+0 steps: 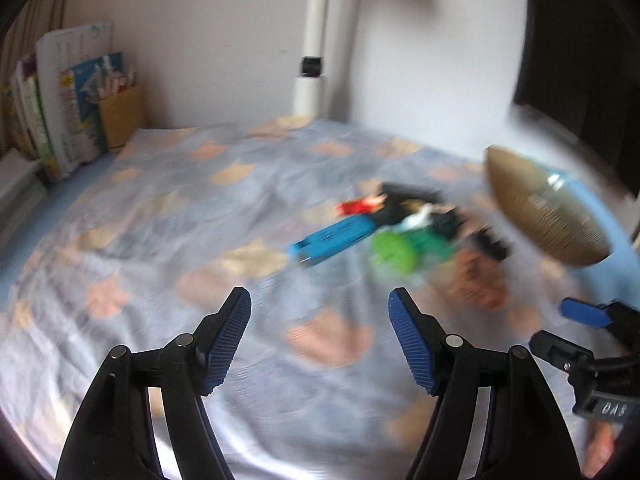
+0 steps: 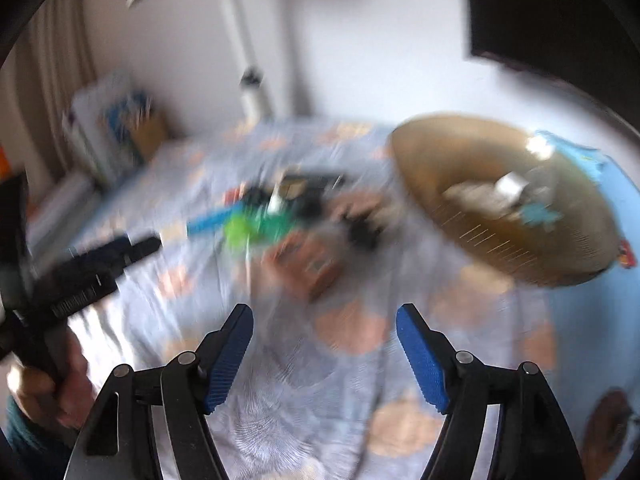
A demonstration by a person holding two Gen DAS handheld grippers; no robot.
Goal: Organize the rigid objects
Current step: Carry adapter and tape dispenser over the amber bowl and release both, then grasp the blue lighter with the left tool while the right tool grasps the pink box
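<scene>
Your bed [image 1: 160, 220] carries everything, under a sheet printed with cat shapes. Take the woven basket [image 2: 500, 208] as your landmark: it stands at the far right and already holds a few pale pieces. Just left of it lies the pile of small toys [image 1: 400, 228], too blurred to name each, a blue bar [image 1: 332, 240] sticking out leftward. They look light and stiff; pinch across narrow sides. Your left hand-held gripper [image 1: 320, 344] and right hand-held gripper [image 2: 325, 354] both gape wide, holding nothing, short of the pile.
</scene>
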